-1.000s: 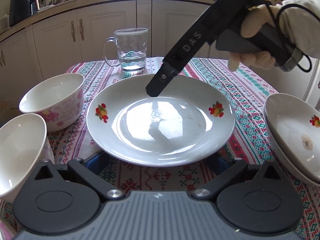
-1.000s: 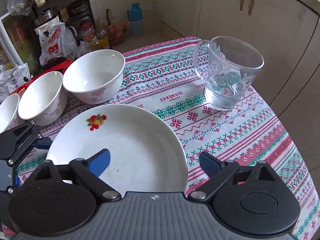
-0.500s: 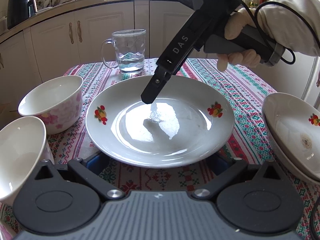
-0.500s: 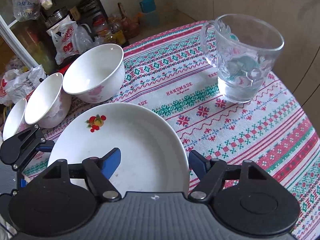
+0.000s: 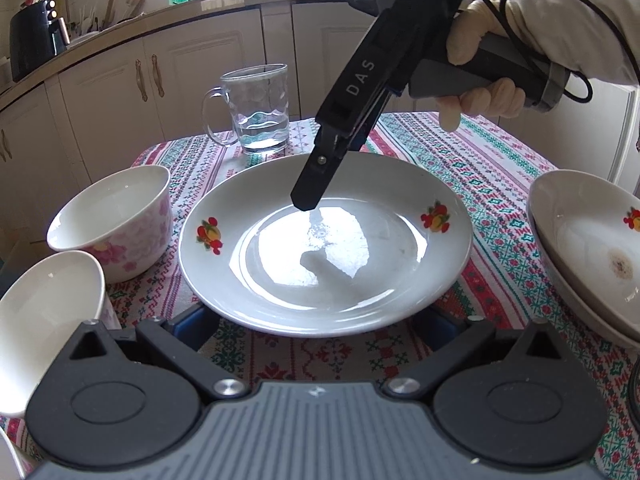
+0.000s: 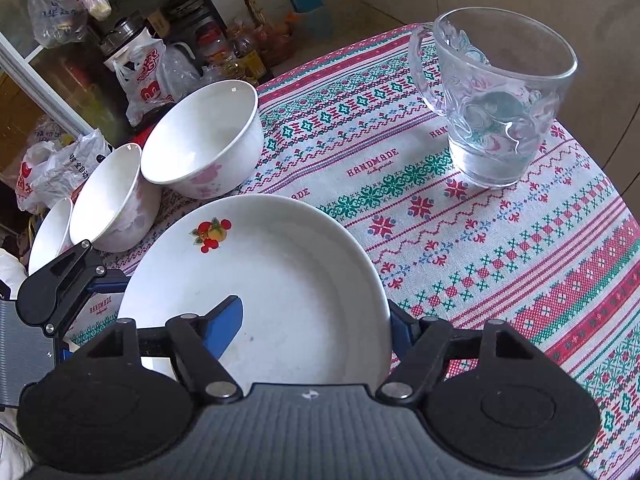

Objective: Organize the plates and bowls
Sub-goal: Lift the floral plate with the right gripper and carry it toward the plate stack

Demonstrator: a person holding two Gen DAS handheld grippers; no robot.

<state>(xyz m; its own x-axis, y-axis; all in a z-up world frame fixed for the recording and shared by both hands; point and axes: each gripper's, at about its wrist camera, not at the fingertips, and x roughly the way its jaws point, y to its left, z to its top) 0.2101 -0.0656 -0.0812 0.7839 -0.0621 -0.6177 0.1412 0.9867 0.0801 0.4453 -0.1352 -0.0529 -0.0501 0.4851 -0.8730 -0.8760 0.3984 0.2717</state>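
- Now the plate [image 5: 448, 248] is being kept flat on the tablecloth [image 5: 500, 184], in front of the glass mug [image 5: 262, 108], between two bowls [image 5: 112, 216] and a stack of deeper plates [image 5: 592, 248].
- The right gripper [image 6: 312, 316], which was spread wide a second ago, is being seen much narrower: one blue pad is lying inside the plate, the other is being pressed against the outside of its far rim. By the look of it, the rim is being clamped.
- The left gripper [image 5: 320, 330] is being held wide, its fingers low at either side of the plate's near edge, with nothing gripped.
- The plate is not being seen lifted yet; no daylight is showing under it.
- Judging from this, the grasp is being completed, and the plate is likely being readied for the stack, a short carry away.
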